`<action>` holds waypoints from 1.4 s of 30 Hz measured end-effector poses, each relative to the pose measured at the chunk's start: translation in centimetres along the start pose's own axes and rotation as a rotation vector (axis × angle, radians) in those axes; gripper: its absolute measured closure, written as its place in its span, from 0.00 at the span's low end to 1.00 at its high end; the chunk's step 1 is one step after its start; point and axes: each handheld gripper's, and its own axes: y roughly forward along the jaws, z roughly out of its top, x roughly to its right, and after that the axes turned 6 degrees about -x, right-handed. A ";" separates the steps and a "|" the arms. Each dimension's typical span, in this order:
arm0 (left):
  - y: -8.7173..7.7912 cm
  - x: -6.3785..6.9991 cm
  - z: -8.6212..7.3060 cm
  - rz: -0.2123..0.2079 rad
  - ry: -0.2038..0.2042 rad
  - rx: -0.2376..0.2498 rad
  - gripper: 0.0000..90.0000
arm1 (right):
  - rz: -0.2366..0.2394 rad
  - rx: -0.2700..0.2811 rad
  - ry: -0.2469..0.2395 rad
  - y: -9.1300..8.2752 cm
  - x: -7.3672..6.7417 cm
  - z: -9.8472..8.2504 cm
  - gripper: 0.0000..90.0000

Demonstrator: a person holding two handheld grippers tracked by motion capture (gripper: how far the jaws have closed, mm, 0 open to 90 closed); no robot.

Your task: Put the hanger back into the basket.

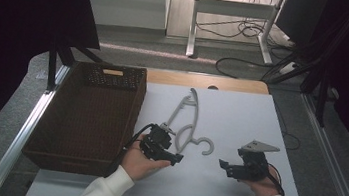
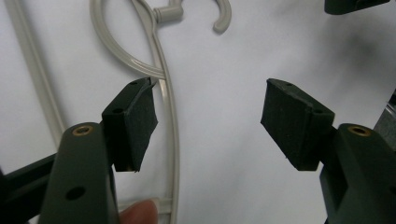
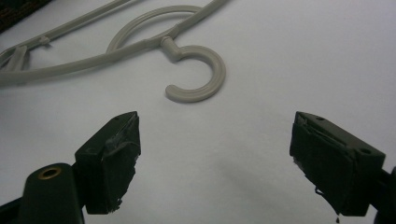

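A grey plastic clothes hanger point(image 1: 185, 124) lies flat on the white table top, its hook point(image 1: 205, 146) pointing toward the near right. My left gripper point(image 1: 173, 157) hovers just beside the hanger's near arm, open, with nothing between its jaws. In the left gripper view the hanger's arm point(image 2: 173, 140) runs past the left jaw's pad point(image 2: 140, 126) and the hook point(image 2: 223, 18) curls at the top. My right gripper point(image 1: 223, 165) is open to the right of the hook, apart from it. The right gripper view has the hook point(image 3: 198, 74) ahead of the spread jaws.
A dark brown woven basket point(image 1: 90, 113) stands at the table's left, right next to the hanger. The white sheet point(image 1: 240, 121) covers the table. Metal rails point(image 1: 328, 162) flank the table; cables and desk legs lie on the floor beyond.
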 end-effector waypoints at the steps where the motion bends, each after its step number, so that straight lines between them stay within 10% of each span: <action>1: 0.3 -0.1 0.0 0.003 -0.003 -0.005 0.39 | -0.001 0.000 -0.002 0.0 0.0 0.0 0.19; 42: 5.4 -1.1 0.4 0.122 -0.024 -0.146 0.66 | -0.006 -0.013 -0.005 0.2 -0.1 -0.1 0.19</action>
